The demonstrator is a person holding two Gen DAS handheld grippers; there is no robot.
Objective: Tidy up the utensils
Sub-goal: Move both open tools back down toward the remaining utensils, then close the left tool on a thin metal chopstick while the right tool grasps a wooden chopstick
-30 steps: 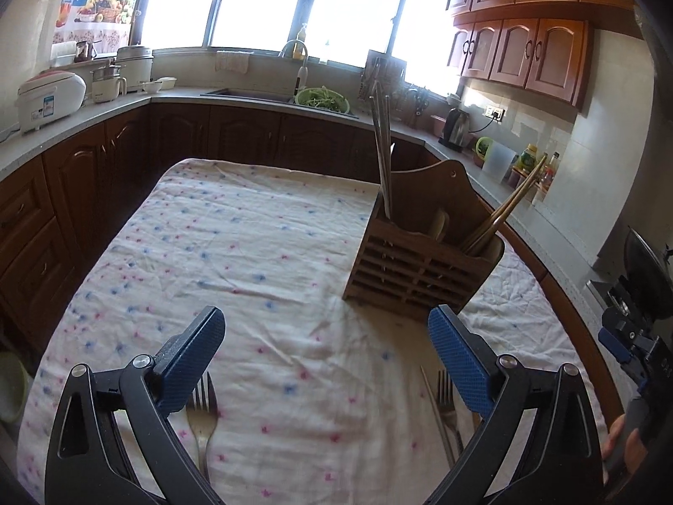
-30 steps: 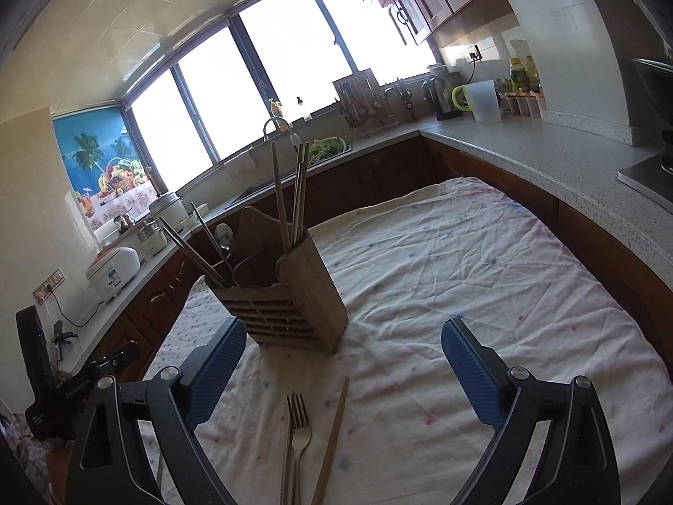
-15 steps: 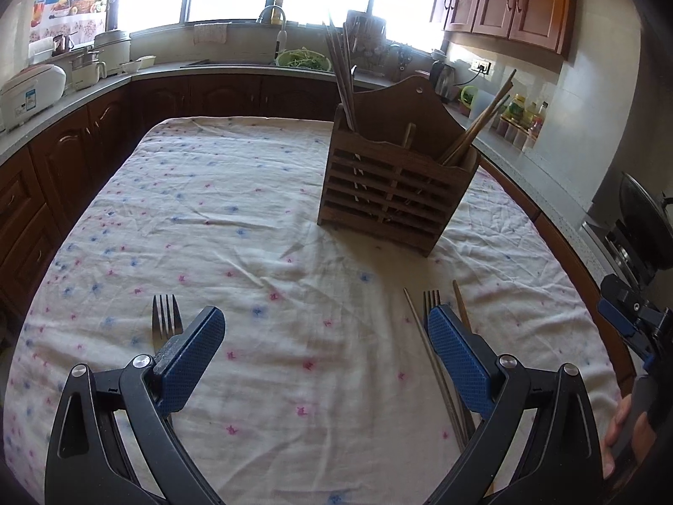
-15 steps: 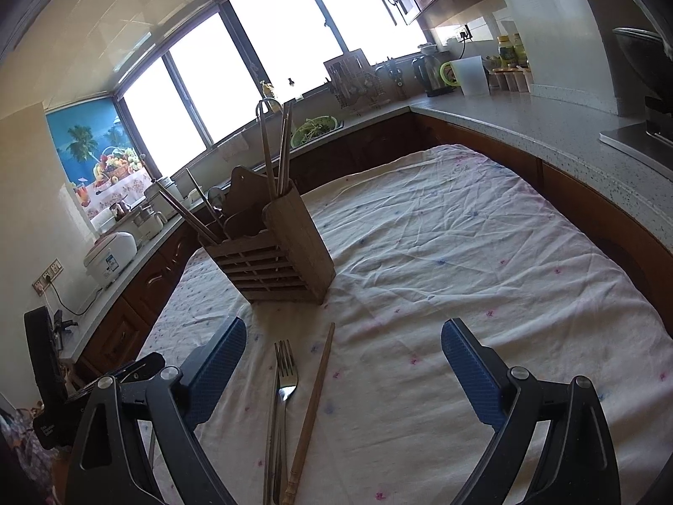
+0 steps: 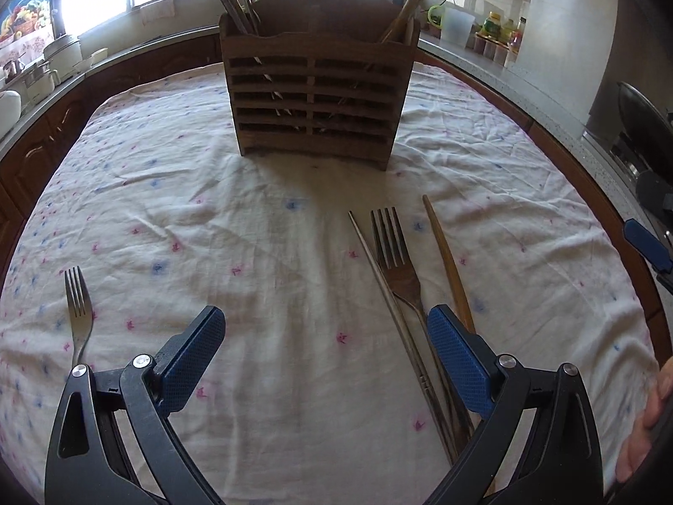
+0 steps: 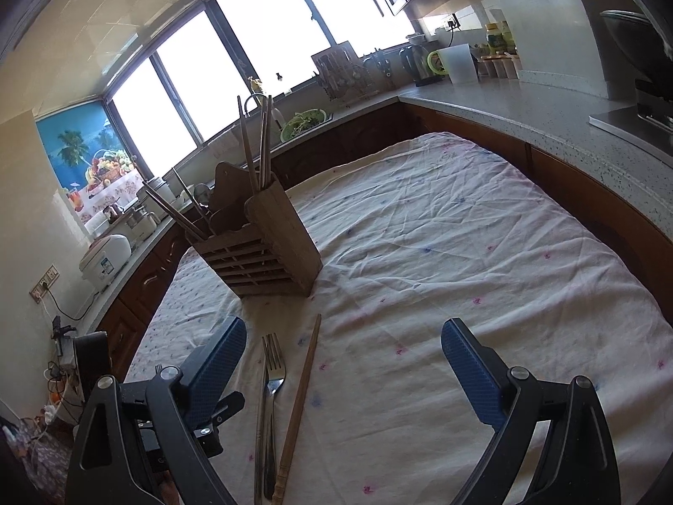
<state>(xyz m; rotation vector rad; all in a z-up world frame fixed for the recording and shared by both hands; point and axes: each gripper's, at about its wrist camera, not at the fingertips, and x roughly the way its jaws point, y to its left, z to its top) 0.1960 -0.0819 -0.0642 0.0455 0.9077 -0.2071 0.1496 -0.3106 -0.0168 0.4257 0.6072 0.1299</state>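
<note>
A slatted wooden utensil holder (image 5: 315, 97) (image 6: 260, 248) stands on the flowered tablecloth (image 5: 260, 252) with chopsticks sticking out of it. In front of it lie a metal chopstick (image 5: 387, 290), a fork (image 5: 397, 261) (image 6: 272, 374) and a wooden chopstick (image 5: 448, 261) (image 6: 300, 395), side by side. A second fork (image 5: 78, 307) lies alone at the left. My left gripper (image 5: 326, 353) hangs open above the cloth, its right finger over the handles of the three pieces. My right gripper (image 6: 343, 366) is open too, with the wooden chopstick just inside its left finger.
Dark wood cabinets and a grey counter (image 6: 547, 126) curve around the table. On the counter are a rice cooker (image 6: 105, 256), a sink with a green bowl (image 6: 303, 120), a kettle and jars. The right gripper's blue fingertip (image 5: 643, 244) and a hand (image 5: 647, 421) show at the left wrist view's right edge.
Both grippers have dipped and pulled nearer to the table, so the holder and the utensils loom larger. The left view now faces the holder squarely. Nothing was picked up.
</note>
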